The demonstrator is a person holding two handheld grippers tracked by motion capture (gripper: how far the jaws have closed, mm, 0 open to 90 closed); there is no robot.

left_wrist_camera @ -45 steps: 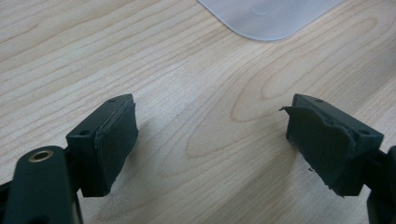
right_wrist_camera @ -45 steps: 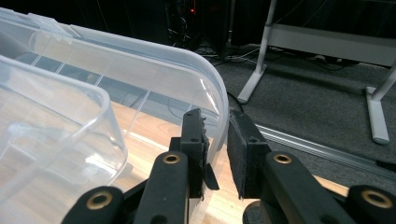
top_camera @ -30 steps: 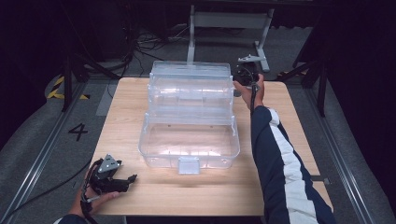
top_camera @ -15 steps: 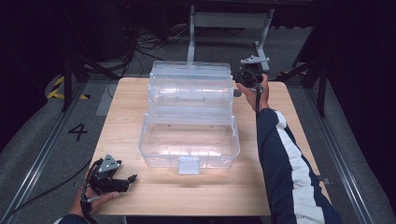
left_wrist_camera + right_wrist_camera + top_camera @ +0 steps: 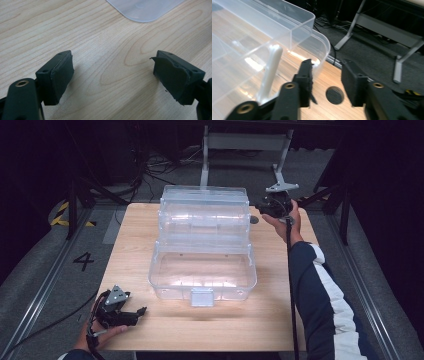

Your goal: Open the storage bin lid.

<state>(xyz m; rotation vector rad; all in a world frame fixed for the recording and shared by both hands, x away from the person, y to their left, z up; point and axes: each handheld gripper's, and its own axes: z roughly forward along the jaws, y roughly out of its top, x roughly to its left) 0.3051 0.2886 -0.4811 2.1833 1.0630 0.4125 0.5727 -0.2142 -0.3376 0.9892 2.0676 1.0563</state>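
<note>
Down at the near left corner of the worktop [image 5: 150, 340], the left gripper [image 5: 141, 310] rests in the person's hand with its jaws spread wide and nothing between them, bare wood under the pads [image 5: 60, 72]. In the middle stands the clear plastic box [image 5: 202, 247], lid swung open and leaning back toward the far edge. At the far right corner, the right gripper [image 5: 260, 209] sits just beside the lid's end, jaws just been opening, a gap between the pads [image 5: 305, 75] and nothing in it. It reads as a release after raising the lid. The next move likely calls for drawing the right gripper clear without knocking the lid forward.
</note>
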